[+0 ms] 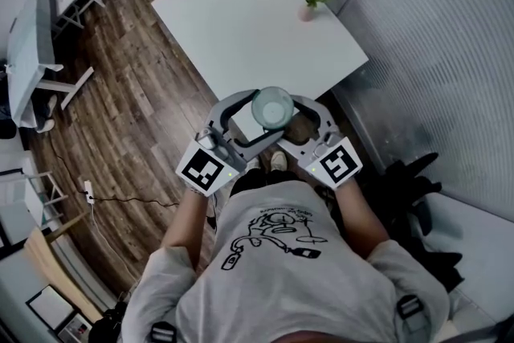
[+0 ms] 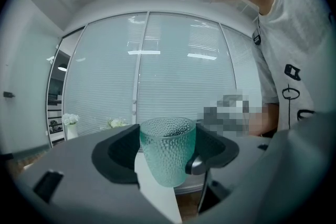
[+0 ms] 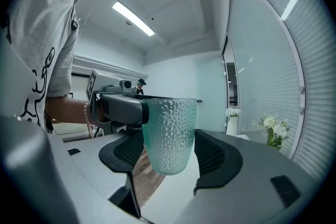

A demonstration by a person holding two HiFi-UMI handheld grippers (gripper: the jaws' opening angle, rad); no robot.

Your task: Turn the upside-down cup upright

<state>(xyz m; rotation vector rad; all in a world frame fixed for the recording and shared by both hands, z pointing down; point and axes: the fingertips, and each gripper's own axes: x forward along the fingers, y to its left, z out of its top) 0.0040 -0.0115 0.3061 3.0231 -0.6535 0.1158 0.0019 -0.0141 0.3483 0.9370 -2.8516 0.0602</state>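
Turning over judged done: rim up, base down on the cup [image 1: 272,106], held aloft over the near edge of the table [image 1: 241,28]. Clenched on its wall from opposite sides by left gripper [image 2: 168,150] and right gripper [image 3: 169,147] alike. Left to do: setting down upright on the table, then letting go.

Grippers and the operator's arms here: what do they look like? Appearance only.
Left gripper and right gripper match: light grey moulded shells, with curved jaws lined with dark textured pads. Each carries a white cube with black square markers. No cables are visible on either. The person wears a light grey short-sleeved T-shirt with a black line drawing; the forearms are uncovered.
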